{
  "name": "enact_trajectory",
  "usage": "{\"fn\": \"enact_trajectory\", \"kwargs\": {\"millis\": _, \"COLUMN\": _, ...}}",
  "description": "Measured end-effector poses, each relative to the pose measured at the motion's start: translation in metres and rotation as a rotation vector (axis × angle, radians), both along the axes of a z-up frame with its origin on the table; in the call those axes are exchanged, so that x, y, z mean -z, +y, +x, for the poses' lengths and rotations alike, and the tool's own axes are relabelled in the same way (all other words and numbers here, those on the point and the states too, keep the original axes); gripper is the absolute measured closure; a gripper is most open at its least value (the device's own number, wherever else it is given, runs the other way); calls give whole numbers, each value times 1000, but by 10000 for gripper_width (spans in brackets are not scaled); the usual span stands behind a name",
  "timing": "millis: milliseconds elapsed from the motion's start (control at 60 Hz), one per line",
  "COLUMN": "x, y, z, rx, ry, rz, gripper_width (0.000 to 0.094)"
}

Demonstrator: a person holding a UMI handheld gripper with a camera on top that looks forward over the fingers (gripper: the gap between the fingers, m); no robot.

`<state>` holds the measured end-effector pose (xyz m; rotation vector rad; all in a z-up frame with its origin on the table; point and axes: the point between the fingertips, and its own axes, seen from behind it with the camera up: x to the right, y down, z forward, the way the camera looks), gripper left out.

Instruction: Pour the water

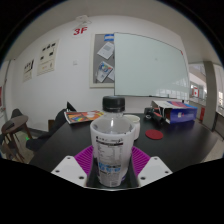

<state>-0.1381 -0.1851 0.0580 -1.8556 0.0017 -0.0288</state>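
Note:
A clear plastic water bottle with a dark cap and a white printed label stands upright between my fingers. My gripper is shut on it: the purple pads press against the lower part of the bottle on both sides. The bottle's base sits low between the fingers, and I cannot tell whether it touches the dark table beneath. A small red round object lies on the table beyond the bottle, to its right.
A colourful box sits at the table's far right. A whiteboard and posters hang on the back wall under a red "3F" sign. A chair stands at the left.

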Motion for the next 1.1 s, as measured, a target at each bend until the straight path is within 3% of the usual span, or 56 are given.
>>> {"fn": "enact_trajectory", "kwargs": {"millis": 167, "x": 1, "y": 2, "z": -6, "rx": -29, "ry": -10, "rz": 9, "gripper_width": 537}}
{"fn": "enact_trajectory", "kwargs": {"millis": 383, "x": -14, "y": 0, "z": -20, "rx": -84, "ry": -39, "rz": 4, "gripper_width": 539}}
{"fn": "enact_trajectory", "kwargs": {"millis": 500, "x": -53, "y": 10, "z": -56, "rx": -172, "ry": 81, "rz": 45, "gripper_width": 540}}
{"fn": "enact_trajectory", "kwargs": {"millis": 683, "x": -151, "y": 42, "z": -113, "rx": -346, "ry": 472, "rz": 140, "gripper_width": 540}}
{"fn": "enact_trajectory", "kwargs": {"millis": 833, "x": -216, "y": 73, "z": -126, "rx": -452, "ry": 935, "rz": 157, "gripper_width": 541}}
{"fn": "enact_trajectory", "kwargs": {"millis": 967, "x": -246, "y": 106, "z": -97, "rx": -466, "ry": 1467, "rz": 146, "gripper_width": 542}}
{"fn": "enact_trajectory", "kwargs": {"millis": 1100, "x": -227, "y": 148, "z": -50, "rx": -389, "ry": 1958, "rz": 144, "gripper_width": 540}}
